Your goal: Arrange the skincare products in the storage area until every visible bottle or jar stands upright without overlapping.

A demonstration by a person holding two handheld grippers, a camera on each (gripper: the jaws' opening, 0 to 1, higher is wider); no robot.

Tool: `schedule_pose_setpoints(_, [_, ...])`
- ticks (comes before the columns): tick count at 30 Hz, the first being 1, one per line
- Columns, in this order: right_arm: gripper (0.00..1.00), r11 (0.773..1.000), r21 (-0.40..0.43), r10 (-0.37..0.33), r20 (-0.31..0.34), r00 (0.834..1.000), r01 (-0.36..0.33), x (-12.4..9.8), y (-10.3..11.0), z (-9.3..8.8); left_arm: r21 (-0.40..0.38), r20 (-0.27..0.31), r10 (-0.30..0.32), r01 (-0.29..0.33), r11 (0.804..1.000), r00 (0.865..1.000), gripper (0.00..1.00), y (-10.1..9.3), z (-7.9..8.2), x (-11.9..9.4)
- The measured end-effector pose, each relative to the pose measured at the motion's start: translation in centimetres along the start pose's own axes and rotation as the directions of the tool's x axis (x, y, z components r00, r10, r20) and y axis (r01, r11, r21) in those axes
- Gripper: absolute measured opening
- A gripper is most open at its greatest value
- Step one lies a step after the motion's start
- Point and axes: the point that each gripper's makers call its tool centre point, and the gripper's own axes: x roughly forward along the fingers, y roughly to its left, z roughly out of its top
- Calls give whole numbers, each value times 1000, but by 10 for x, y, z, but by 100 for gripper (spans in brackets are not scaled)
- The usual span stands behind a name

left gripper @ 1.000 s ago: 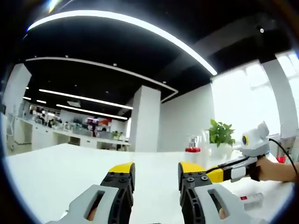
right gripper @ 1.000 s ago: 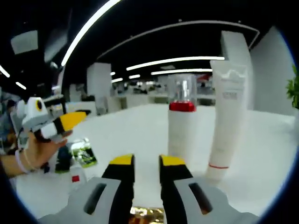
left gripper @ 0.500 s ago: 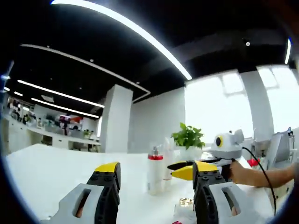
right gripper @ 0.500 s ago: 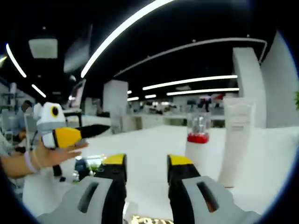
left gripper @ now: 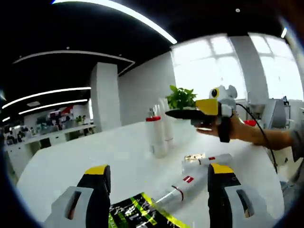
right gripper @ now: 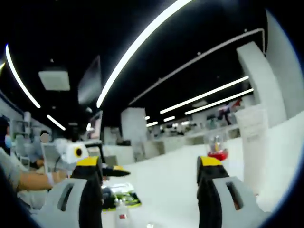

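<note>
In the left gripper view, a white bottle with a red collar (left gripper: pixel 154 137) stands upright on the white table (left gripper: pixel 71 161), with a white tube (left gripper: pixel 166 124) upright just behind it. Two white tubes (left gripper: pixel 186 184) lie on their sides nearer me, beside a small gold item (left gripper: pixel 194 156). My left gripper (left gripper: pixel 159 171) is open wide above them, holding nothing. A hand holds my right gripper (left gripper: pixel 183 114) above the lying tubes. In the right gripper view, the right gripper (right gripper: pixel 148 161) is open wide and empty, with the red-collared bottle (right gripper: pixel 217 150) and the upright tube (right gripper: pixel 253 137) beyond it.
A black and green packet (left gripper: pixel 135 213) lies at the table's near side, seen again as a packet (right gripper: pixel 119 196) beside a small white bottle (right gripper: pixel 120 216). A potted plant (left gripper: pixel 181 97) stands at the back. A person's arm (right gripper: pixel 28 180) and the left gripper (right gripper: pixel 78 153) are at left.
Both grippers' jaws have spread much wider. Both cameras have swung: the left view now takes in the lying tubes and packet, and the right view has tilted upward, away from the bottles.
</note>
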Motion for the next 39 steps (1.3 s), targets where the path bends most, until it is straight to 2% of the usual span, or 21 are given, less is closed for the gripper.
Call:
schedule_pose_setpoints(1, [93,1000,0,9,6,1000,-9,1,2,0,7,-53,-5,6,1000,999,89,3,-11,1])
schedule_pose_setpoints(2, [95,1000,-3,15,16,1000,-15,2,3,1,25,-78,-1,3,1000,997,88,8,-17,2])
schedule_pose_setpoints(5, [97,1000,-12,16,21,1000,-16,4,5,0,48,-84,-6,10,999,996,83,14,-21,4])
schedule_pose_setpoints(10, [96,1000,20,7,26,1000,-8,4,2,-3,54,-118,-45,51,997,992,82,10,-26,5])
schedule_pose_setpoints(15, [94,1000,22,-14,10,1000,14,5,-8,-7,39,-167,-95,103,994,981,78,6,-38,11])
schedule_pose_setpoints(18, [93,1000,26,-17,3,1000,17,5,-9,-10,31,-171,-106,113,993,980,74,8,-40,14])
schedule_pose_setpoints(21, [92,1000,25,-18,-11,1000,19,5,-10,-13,5,-162,-122,125,992,979,64,9,-39,18])
schedule_pose_setpoints(24, [91,1000,24,-18,-24,1000,19,6,-10,-16,-8,-154,-156,157,988,976,58,4,-38,20])
schedule_pose_setpoints(27, [89,1000,14,-15,-42,999,16,6,-8,-17,-23,-174,-192,191,981,966,57,-3,-43,22])
schedule_pose_setpoints(29, [85,1000,8,4,-77,997,-3,6,-3,-22,-27,-194,-213,212,977,958,54,-7,-48,23])
schedule_pose_setpoints(32, [81,1000,-7,9,-109,994,-10,8,0,-30,29,-221,-205,217,976,953,40,-7,-52,23])
schedule_pose_setpoints(37, [79,1000,-20,4,-153,988,-7,8,-5,-42,10,-227,-218,226,974,949,34,-12,-51,21])
schedule_pose_setpoints(39, [78,1000,-26,1,-166,986,-5,7,-5,-45,21,-233,-214,225,974,949,29,-13,-51,18])
